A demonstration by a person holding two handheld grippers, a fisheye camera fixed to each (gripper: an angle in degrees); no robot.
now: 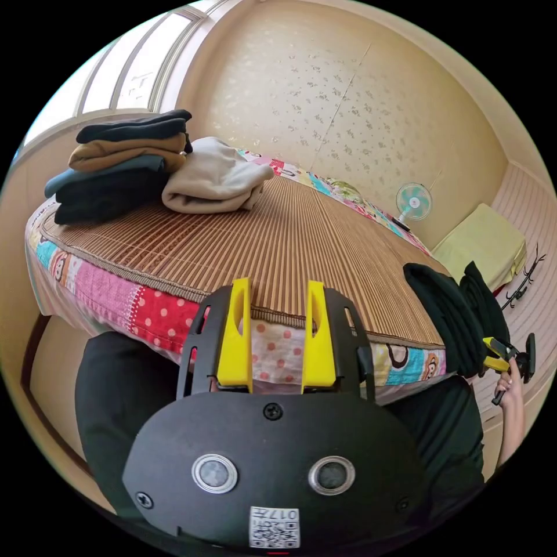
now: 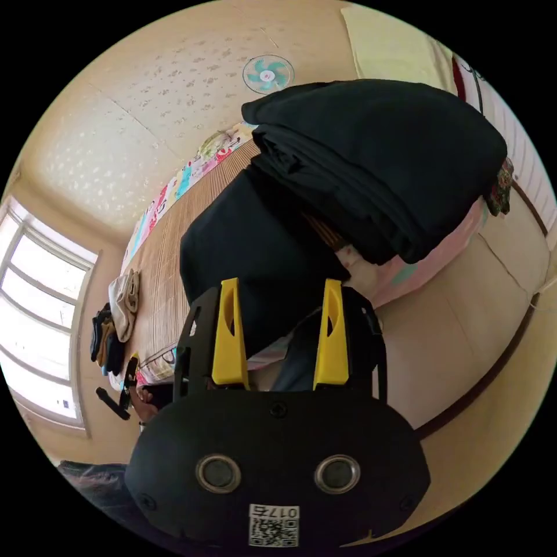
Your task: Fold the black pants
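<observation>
Black pants (image 2: 371, 168) bunched in a thick folded heap at the bed (image 1: 290, 238) edge, partly draped over the side. Left tool (image 1: 276, 336) spread, empty, over the woven mat. Right tool (image 2: 279, 333) spread too, just beside the pants, gripping nothing.

From the left gripper view we look across the bed (image 1: 301, 232) from its near edge, while our right gripper view sits close to the black pants (image 2: 371, 168); both share the fan (image 1: 413, 202).
</observation>
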